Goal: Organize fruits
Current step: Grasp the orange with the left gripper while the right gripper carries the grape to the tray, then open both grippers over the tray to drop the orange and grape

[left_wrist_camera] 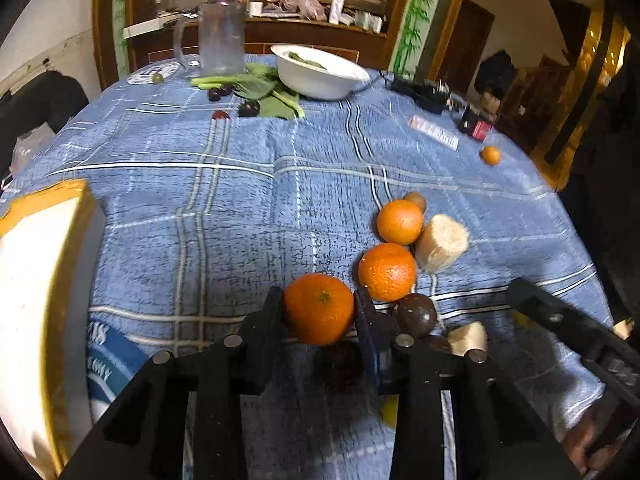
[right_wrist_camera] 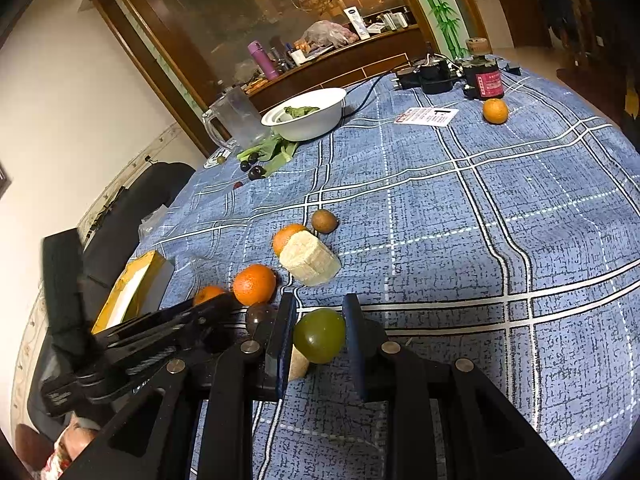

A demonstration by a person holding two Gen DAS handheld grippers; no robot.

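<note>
In the left wrist view my left gripper (left_wrist_camera: 320,314) is shut on an orange (left_wrist_camera: 319,308), one black finger against each side of it, just above the blue checked cloth (left_wrist_camera: 240,208). Two more oranges (left_wrist_camera: 387,271) (left_wrist_camera: 400,222) lie just beyond to the right, beside a dark round fruit (left_wrist_camera: 417,316) and a pale cut chunk (left_wrist_camera: 442,242). In the right wrist view my right gripper (right_wrist_camera: 319,322) is shut on a green round fruit (right_wrist_camera: 319,334), low over the cloth. The left gripper's black frame (right_wrist_camera: 160,340) shows at its left, close by.
A white box with yellow edges (left_wrist_camera: 40,272) stands at the table's left. At the far side are a white bowl (left_wrist_camera: 320,74) with greens, a glass mug (left_wrist_camera: 222,40), dark plums (left_wrist_camera: 249,109) and chargers (left_wrist_camera: 420,92). A small orange (left_wrist_camera: 491,155) lies alone at right.
</note>
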